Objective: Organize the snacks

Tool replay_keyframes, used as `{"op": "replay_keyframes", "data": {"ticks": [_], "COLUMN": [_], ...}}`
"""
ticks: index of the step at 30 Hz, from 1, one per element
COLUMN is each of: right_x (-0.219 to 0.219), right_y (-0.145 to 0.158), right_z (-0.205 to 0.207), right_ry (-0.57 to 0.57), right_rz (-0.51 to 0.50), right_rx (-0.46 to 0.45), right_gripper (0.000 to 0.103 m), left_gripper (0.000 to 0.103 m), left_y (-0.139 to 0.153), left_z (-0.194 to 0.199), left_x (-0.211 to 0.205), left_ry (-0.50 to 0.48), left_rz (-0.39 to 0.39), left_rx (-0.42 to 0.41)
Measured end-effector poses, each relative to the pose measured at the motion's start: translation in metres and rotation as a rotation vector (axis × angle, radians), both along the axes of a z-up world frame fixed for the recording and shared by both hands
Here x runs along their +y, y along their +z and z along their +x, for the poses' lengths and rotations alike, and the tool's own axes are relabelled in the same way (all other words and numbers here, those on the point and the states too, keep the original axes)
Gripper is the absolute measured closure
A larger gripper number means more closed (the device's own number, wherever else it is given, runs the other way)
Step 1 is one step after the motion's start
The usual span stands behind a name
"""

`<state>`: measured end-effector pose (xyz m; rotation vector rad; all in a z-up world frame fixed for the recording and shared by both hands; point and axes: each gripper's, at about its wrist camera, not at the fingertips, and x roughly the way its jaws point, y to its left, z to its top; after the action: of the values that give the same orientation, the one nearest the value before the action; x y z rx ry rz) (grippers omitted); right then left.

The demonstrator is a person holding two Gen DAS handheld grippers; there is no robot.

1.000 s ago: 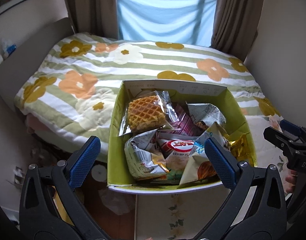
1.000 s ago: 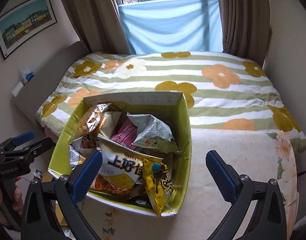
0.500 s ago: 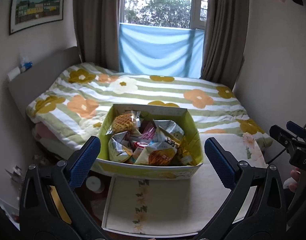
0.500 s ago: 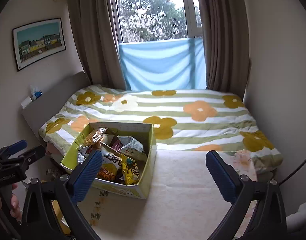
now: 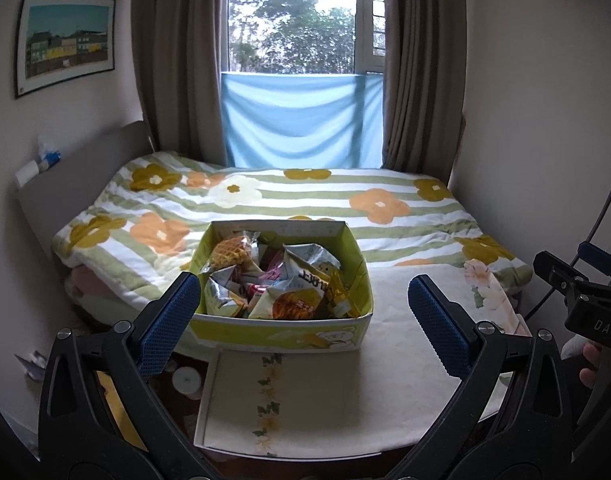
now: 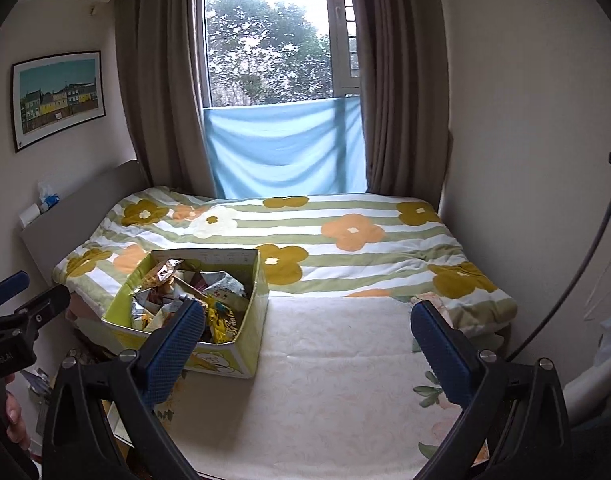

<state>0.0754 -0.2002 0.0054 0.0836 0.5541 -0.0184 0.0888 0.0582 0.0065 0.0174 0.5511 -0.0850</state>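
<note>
Left wrist view runs from a framed picture (image 5: 65, 44) on the wall, past the bed (image 5: 289, 204) with its flowered, striped quilt, to the left gripper (image 5: 303, 312), whose blue pads (image 5: 171, 314) stand wide apart and hold nothing. Between those pads sits the green snack box (image 5: 279, 334), full of packets, at the far left part of the cloth-covered table (image 5: 345, 396), its far side just beside the bed. A waffle packet (image 5: 229, 254) lies in the back left of the box and a yellow chip bag (image 5: 301, 294) toward the front. At the right edge the right gripper (image 5: 577, 292) shows partly, well apart from the box.

Right wrist view puts the box (image 6: 241, 344) at left, with the right gripper (image 6: 307, 336) spread wide and empty over bare tablecloth (image 6: 345, 380).
</note>
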Motion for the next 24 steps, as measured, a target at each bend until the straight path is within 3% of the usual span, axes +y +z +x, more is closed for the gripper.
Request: {"op": "replay_keyframes", "data": {"ticks": [24], "right_x": [0.0053], "right_y": [-0.0037], "right_z": [-0.0106], "right_ry": [-0.047], "right_rz": [-0.027], "right_rx": [-0.004], "right_gripper": [0.000], "left_gripper": [0.000], "left_y": [-0.0061], "left_z": [-0.0035], "left_x": [0.0035], "left_ry": [-0.033], "left_rz": [-0.007], "left_rx": [-0.004]}}
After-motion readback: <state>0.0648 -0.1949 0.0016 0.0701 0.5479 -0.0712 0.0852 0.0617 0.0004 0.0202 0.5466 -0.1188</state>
